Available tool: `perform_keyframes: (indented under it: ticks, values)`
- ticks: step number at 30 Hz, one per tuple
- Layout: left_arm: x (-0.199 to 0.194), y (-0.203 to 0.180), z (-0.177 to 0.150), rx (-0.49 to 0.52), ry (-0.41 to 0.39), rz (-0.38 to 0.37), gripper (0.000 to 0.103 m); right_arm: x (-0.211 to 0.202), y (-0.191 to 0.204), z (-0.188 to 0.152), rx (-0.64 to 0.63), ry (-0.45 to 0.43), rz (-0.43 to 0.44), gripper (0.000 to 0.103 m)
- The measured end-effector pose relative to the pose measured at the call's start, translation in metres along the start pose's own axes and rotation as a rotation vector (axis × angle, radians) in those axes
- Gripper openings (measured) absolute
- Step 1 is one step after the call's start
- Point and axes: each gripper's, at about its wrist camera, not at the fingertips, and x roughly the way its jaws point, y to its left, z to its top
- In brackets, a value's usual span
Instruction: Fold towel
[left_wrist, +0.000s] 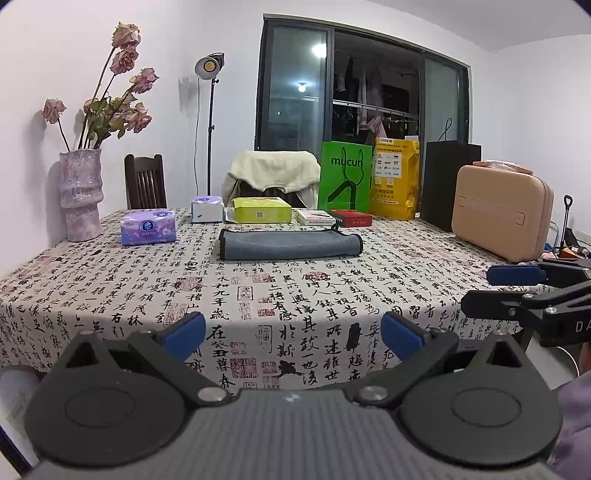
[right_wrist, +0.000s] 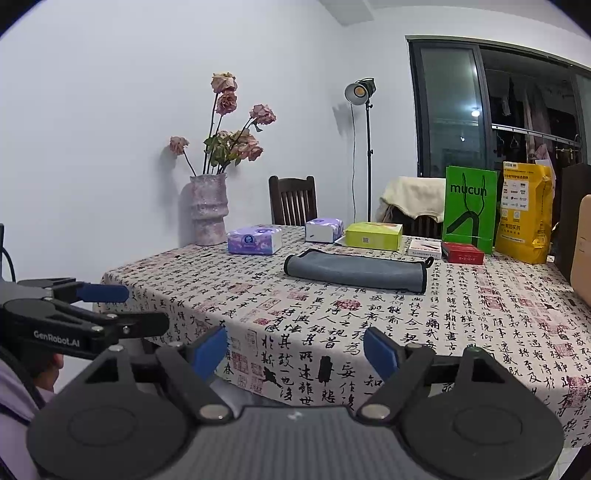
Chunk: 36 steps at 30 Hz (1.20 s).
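A grey towel (left_wrist: 290, 243) with a black hem lies folded into a long flat strip on the calligraphy-print tablecloth (left_wrist: 295, 295), towards the far side. It also shows in the right wrist view (right_wrist: 354, 270). My left gripper (left_wrist: 293, 336) is open and empty, held near the table's front edge, well short of the towel. My right gripper (right_wrist: 295, 350) is open and empty, also near the front edge. Each gripper shows from the side in the other's view: the right one (left_wrist: 480, 291) and the left one (right_wrist: 147, 308).
Behind the towel stand tissue packs (left_wrist: 148, 227), a green box (left_wrist: 262, 209), small white and red boxes (left_wrist: 351, 218), a green bag (left_wrist: 345, 177), a yellow bag (left_wrist: 397, 179) and a black bag. A pink case (left_wrist: 502, 212) sits right, a vase of dried roses (left_wrist: 80, 195) left.
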Motion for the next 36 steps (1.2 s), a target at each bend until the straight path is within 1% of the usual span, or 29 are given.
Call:
perform_keyframes:
  ticks: [36]
  values:
    - [-0.0007,0.0017,0.0018,0.006,-0.006,0.004,0.103,-0.0003,-0.0003,-0.0015,-0.010,0.003,-0.024,0.082]
